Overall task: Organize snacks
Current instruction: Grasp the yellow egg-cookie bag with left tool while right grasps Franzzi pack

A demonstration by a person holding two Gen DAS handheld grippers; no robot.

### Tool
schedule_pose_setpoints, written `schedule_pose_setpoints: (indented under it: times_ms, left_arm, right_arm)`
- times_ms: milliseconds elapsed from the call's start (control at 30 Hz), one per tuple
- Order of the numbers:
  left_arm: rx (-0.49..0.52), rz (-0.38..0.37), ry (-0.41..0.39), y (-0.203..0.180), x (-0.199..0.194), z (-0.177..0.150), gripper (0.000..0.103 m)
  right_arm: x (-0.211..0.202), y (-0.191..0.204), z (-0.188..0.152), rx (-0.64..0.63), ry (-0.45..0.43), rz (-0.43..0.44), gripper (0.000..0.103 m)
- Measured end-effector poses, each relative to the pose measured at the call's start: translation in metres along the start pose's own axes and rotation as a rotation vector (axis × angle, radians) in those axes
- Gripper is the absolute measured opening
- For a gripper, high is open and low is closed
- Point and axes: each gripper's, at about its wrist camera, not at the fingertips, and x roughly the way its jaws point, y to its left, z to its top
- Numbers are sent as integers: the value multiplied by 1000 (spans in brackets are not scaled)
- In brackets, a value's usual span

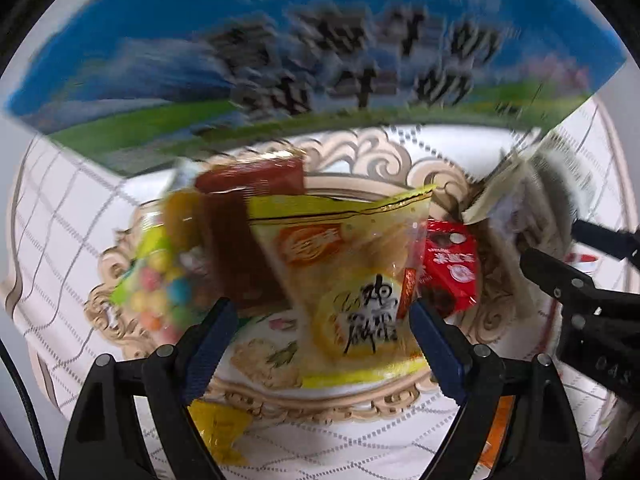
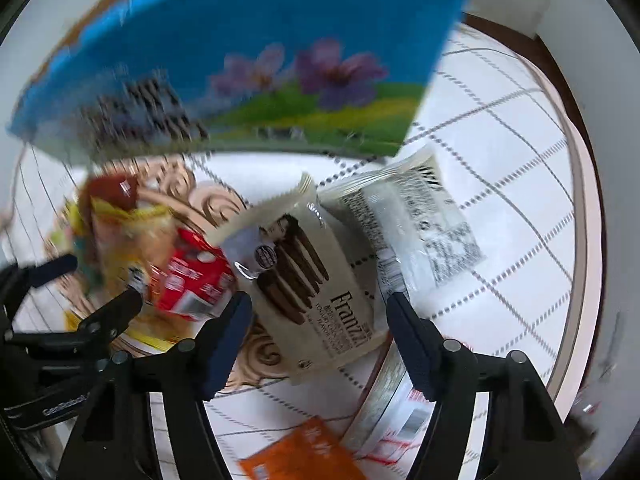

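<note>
Left claw (image 1: 322, 322): spread over the yellow plastic noodle packet (image 1: 352, 280) on the ornate beige tray (image 1: 120, 304).
Right claw (image 2: 318, 326): spread around the cream Franzzi wafer pouch (image 2: 316, 280), not pinching.
Tip: I centre first, then squeeze gently.

Both wrist cameras look steeply down, close, sharing the blue carton (image 1: 312, 40) and red packet (image 2: 192, 280)

The box (image 1: 312, 40) is bright blue with a green meadow, purple flowers and dark letters. The tablecloth (image 2: 500, 184) is white with a grey grid, and the tray (image 1: 372, 152) has beige scrolls on its rim. The packets are yellow (image 1: 352, 280), red (image 1: 452, 264), cream with brown sticks (image 2: 304, 276), and orange (image 2: 296, 452).
</note>
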Motion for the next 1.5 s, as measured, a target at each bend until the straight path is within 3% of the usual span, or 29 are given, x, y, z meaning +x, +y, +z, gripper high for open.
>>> schedule_pose_setpoints:
  times_ms: [33, 100, 167, 267, 400, 567, 633, 733, 800, 900, 1000, 1200, 1400, 1500]
  left_arm:
    - [7, -2, 5, -2, 5, 1, 88]
    - [24, 5, 16, -8, 16, 2, 79]
    - [15, -15, 15, -8, 19, 0, 57]
    - [-31, -40, 10, -1, 18, -8, 55]
    - [-94, -66, 36, 13, 18, -33, 54]
    - [-139, -107, 99, 25, 27, -84, 54]
    - [-159, -124, 120, 28, 34, -96, 56]
    - [-207, -163, 135, 32, 48, -102, 58]
    - [-230, -174, 140, 33, 55, -102, 58]
    - [-245, -170, 148, 38, 56, -88, 60]
    - [-246, -170, 144, 42, 60, -83, 60]
    - [-233, -173, 130, 48, 56, -95, 62]
    - [-231, -158, 124, 34, 43, -105, 62]
    - [-197, -117, 92, 24, 32, -109, 50]
  right_arm:
    - [4, 2, 1, -18, 5, -8, 73]
    - [14, 4, 4, -48, 32, -5, 73]
    - [18, 3, 6, -35, 50, 16, 72]
    - [19, -1, 3, 13, 77, 63, 62]
    - [25, 1, -13, 30, 140, 56, 58]
    - [35, 0, -57, 127, 250, 167, 54]
    - [37, 0, -67, 145, 254, 182, 54]
    - [41, -6, -74, 194, 219, 177, 57]
    - [40, -9, -73, 234, 194, 167, 65]
    - [38, -10, -64, 251, 153, 115, 65]
    - [40, -8, -69, 231, 144, 80, 62]
    - [41, 21, -100, 43, 189, 46, 61]
    - [52, 35, -117, 62, 168, 18, 63]
    - [61, 37, -124, 99, 163, 11, 61]
